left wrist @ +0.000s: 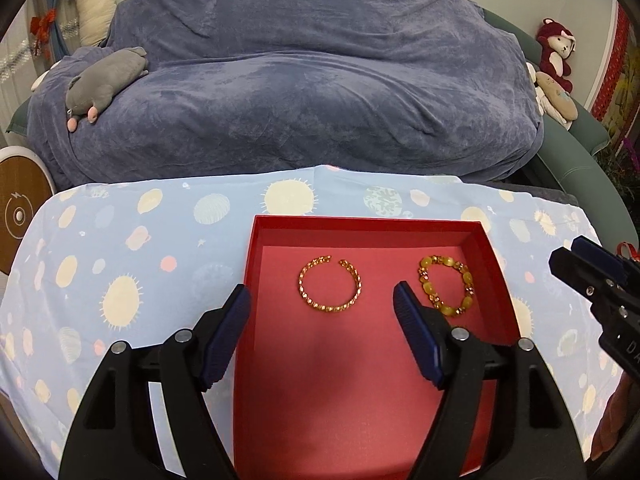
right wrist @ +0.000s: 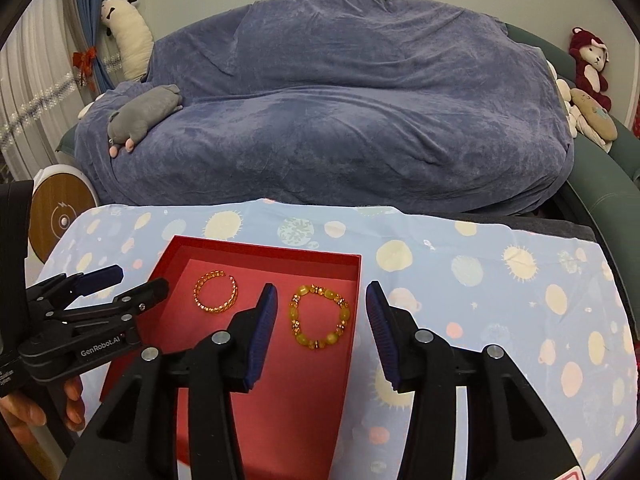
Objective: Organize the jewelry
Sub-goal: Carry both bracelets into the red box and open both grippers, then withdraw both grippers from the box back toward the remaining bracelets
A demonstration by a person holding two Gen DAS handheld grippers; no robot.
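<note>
- While the left wrist view looks down on the red box [left wrist: 276, 228], the left gripper [left wrist: 322, 300] hangs over it with jaws spread wide, nothing between the pads.
- Inside the box, the gold open bangle [left wrist: 330, 284] lies flat on the floor, roughly between the two blue pads [left wrist: 224, 340] but further back, not touched.
- Just to its right sits the yellow bead bracelet [left wrist: 448, 286], partly hidden behind the right-side pad.
- Over at the far right edge you can see the right gripper [left wrist: 576, 264], off the box, above the planet-print cloth [left wrist: 120, 240].
- Right wrist view: the right gripper [right wrist: 320, 304] has its jaws apart too, holding nothing. The yellow bead bracelet [right wrist: 320, 318] lies on the box floor between the pads, apart from both.
- Gold open bangle [right wrist: 216, 293] is to the left in the same red box [right wrist: 264, 250].
- Left gripper [right wrist: 136, 278] pokes in from the left with a hand [right wrist: 48, 404] under it; fingers look parted.
- Background is a blue-covered sofa [right wrist: 340, 100] with a grey plush [right wrist: 144, 118] on it.
</note>
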